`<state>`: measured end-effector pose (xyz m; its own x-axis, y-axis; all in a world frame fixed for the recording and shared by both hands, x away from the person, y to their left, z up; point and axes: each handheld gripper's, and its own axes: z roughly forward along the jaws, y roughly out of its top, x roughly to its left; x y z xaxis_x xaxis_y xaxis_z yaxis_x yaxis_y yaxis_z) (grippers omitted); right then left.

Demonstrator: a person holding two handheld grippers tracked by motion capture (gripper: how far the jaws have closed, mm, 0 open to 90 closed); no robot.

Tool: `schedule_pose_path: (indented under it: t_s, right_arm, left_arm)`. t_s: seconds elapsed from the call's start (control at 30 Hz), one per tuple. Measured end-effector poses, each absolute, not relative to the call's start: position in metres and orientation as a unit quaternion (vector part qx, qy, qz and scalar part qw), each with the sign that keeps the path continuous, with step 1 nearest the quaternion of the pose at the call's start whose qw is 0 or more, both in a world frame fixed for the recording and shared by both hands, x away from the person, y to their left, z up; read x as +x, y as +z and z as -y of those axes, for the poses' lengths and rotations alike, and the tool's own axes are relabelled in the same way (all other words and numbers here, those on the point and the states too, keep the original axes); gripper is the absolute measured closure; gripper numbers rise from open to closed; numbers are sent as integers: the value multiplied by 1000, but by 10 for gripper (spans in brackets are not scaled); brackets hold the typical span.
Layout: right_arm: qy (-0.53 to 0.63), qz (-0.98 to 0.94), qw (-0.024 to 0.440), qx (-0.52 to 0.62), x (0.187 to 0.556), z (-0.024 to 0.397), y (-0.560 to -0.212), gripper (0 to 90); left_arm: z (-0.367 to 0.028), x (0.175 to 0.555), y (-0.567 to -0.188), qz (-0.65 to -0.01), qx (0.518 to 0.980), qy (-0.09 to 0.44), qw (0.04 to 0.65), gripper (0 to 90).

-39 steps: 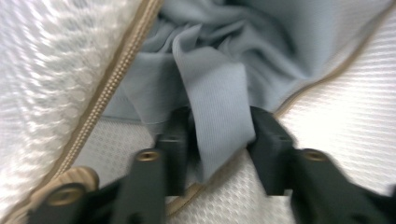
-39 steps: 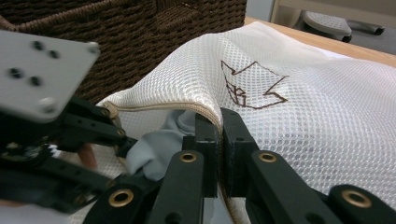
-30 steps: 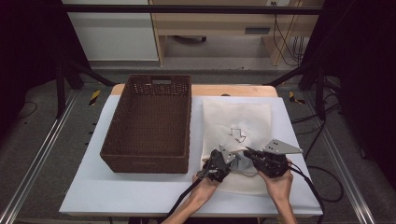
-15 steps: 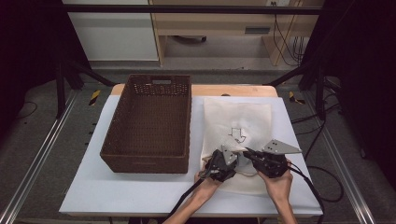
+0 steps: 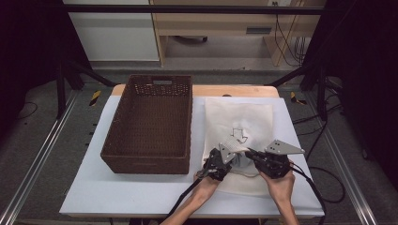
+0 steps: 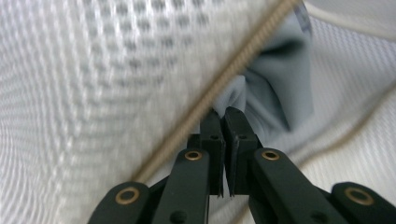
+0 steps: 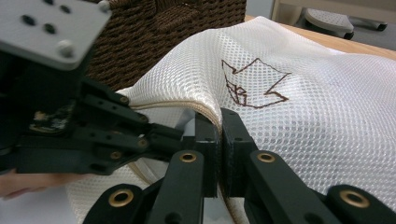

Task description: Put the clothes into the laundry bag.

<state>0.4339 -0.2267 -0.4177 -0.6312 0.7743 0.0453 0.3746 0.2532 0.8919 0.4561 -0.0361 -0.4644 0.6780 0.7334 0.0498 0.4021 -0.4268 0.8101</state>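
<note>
Mesh bag (image 5: 239, 123) lies flat on the bench (image 5: 94, 197), at 3 o'clock from the basket (image 5: 149, 123), just beside it, arrow print up.

Both grippers work the bag's near end, its 6 o'clock edge.

Right hand-held gripper (image 5: 248, 152): jaws closed, pinching the zipper edge (image 7: 177, 103) of the upper mesh layer and holding it lifted.

Left hand-held gripper (image 5: 230, 157): jaws have just been closing, now all but together. In the left gripper view the tips sit on grey cloth (image 6: 285, 88) inside the mouth, under the lifted mesh; it looks pinched at a fold.

Status, as I read it:
- Mouth is open, upper layer held up.
- Grey cloth is mostly inside the bag; a fold at the opening is under the left tips.
- Can't tell whether the cloth is going in or coming out.
- Basket looks empty, nothing moved there.

Left to do, by my guess: finish moving the cloth through the mouth, let go of the edge, deal with the zipper, then the basket if it's part of this.

Roughly mid-task.
</note>
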Motion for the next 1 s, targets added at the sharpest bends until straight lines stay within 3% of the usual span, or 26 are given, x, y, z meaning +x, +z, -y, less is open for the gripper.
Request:
schedule_pose_path:
  t_s: [0.13, 0.37, 0.47, 0.53, 0.67, 0.87, 1.0]
  right_arm:
    - [483, -764, 205, 375, 434, 227, -418, 873]
    - [474, -770, 200, 378, 434, 225, -421, 873]
    - [472, -771, 200, 378, 435, 224, -422, 872]
    - [473, -770, 201, 379, 435, 224, -421, 872]
    - [476, -766, 205, 380, 435, 227, -419, 872]
    - [480, -763, 207, 381, 434, 227, -418, 872]
    - [481, -761, 204, 384, 434, 229, -417, 873]
  left_arm:
    - [45, 464, -459, -363, 799, 219, 426, 871]
    - [47, 469, -467, -362, 801, 213, 426, 845]
    - [40, 464, -460, -348, 814, 191, 423, 736]
    - [36, 456, -456, -332, 818, 182, 433, 605]
    - [37, 438, -451, -311, 829, 168, 434, 498]
    - [61, 444, -463, -322, 830, 179, 419, 504]
    - [70, 454, -471, -341, 818, 198, 418, 693]
